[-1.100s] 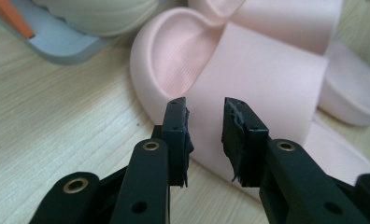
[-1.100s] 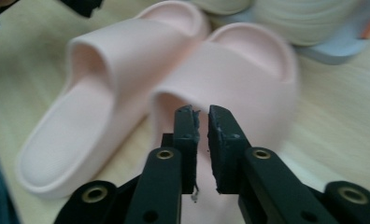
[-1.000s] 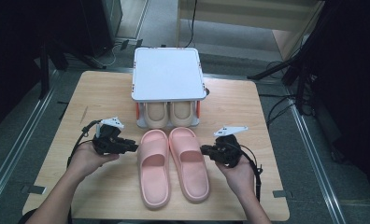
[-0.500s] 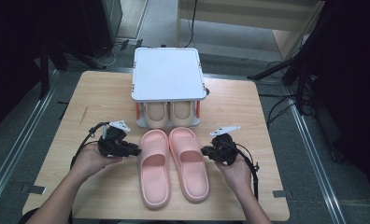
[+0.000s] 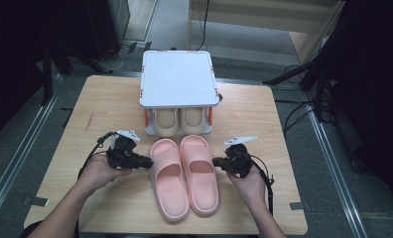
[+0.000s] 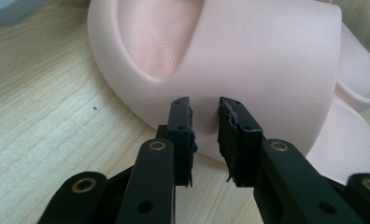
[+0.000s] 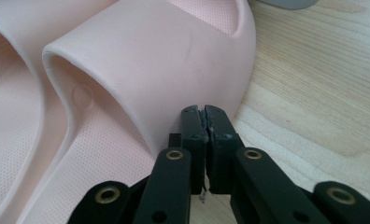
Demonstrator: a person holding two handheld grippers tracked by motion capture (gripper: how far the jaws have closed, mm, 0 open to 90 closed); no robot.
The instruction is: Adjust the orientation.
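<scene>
Two pink slippers [image 5: 184, 176] lie side by side on the desk [image 5: 284, 124], in front of a white rack [image 5: 178, 84] sheltering a beige pair [image 5: 179, 121]. The left gripper [image 5: 144, 161] and right gripper [image 5: 218, 162] flank them. In the left gripper view, its jaws, just closing, stand narrowly apart at the slipper's strap. In the right gripper view, its jaws meet, empty, at the other strap.
</scene>
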